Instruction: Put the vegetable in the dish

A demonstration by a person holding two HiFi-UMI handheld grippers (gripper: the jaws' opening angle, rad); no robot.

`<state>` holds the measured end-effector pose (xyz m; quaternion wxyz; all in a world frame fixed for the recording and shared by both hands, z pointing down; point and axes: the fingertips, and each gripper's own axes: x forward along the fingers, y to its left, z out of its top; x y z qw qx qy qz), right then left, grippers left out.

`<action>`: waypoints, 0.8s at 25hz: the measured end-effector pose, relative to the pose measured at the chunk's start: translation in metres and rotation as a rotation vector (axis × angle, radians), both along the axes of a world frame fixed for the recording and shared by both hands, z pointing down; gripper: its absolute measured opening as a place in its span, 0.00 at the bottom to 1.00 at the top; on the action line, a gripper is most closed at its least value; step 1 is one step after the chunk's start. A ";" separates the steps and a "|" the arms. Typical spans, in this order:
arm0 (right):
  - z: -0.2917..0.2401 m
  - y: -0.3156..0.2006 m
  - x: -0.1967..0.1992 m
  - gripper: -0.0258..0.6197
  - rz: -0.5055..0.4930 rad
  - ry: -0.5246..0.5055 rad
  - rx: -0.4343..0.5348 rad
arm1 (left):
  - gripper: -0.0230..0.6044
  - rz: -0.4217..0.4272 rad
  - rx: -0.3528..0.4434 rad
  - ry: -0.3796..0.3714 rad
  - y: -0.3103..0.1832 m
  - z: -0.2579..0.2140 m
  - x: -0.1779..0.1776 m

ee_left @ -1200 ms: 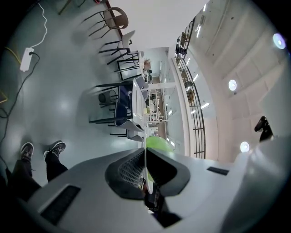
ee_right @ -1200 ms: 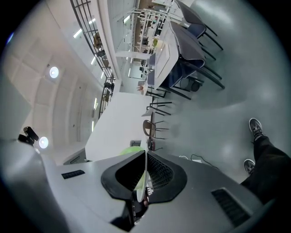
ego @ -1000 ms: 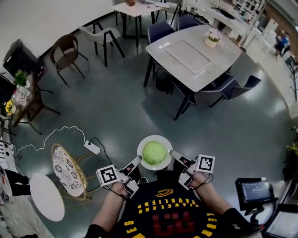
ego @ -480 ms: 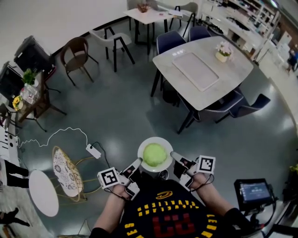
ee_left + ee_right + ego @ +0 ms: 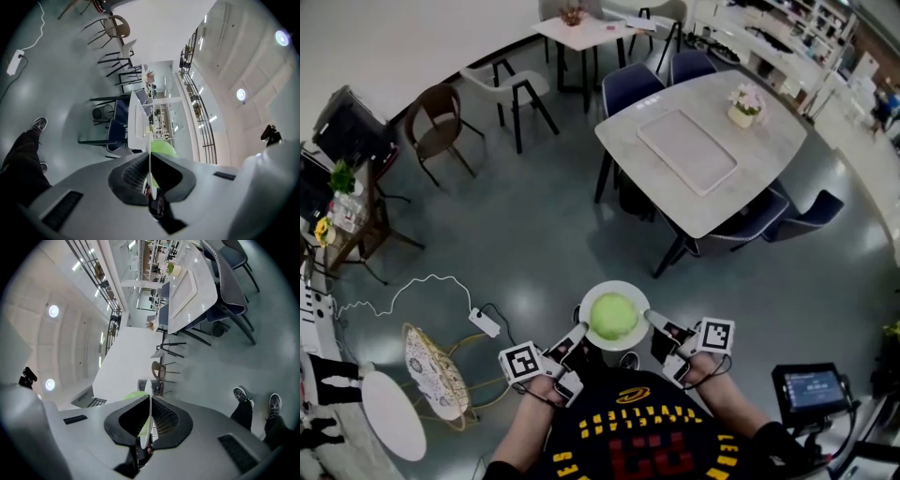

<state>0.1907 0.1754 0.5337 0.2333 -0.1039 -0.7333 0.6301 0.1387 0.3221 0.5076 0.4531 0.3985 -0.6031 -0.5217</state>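
Head view: the green vegetable (image 5: 613,315) sits in the middle of the white dish (image 5: 630,292), just as it did a second ago; only the floor below has slid, with the grey table (image 5: 759,155) and the wicker chair (image 5: 431,361) drifting across the view, so the person appears to be walking with the load; the left gripper (image 5: 573,338) is clamped on the dish's left edge and the right gripper (image 5: 655,323) on its right edge; each gripper view shows the thin rim pinched between its jaws; nothing but these two grips supports the dish; the placing looks done, and what remains is probably to carry the dish level.
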 end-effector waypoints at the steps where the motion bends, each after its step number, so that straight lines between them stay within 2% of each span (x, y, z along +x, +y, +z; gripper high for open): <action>1: 0.002 -0.006 -0.008 0.07 0.013 0.005 0.010 | 0.06 0.015 0.003 0.000 -0.006 0.000 -0.011; 9: -0.008 -0.023 -0.096 0.07 0.133 0.011 0.021 | 0.06 0.136 0.002 -0.029 -0.031 -0.008 -0.117; 12: -0.011 -0.025 -0.130 0.07 0.160 0.003 0.043 | 0.06 0.171 0.024 -0.032 -0.036 -0.014 -0.154; 20: -0.011 -0.014 -0.188 0.07 0.217 0.027 0.058 | 0.06 0.228 0.035 0.003 -0.029 -0.003 -0.220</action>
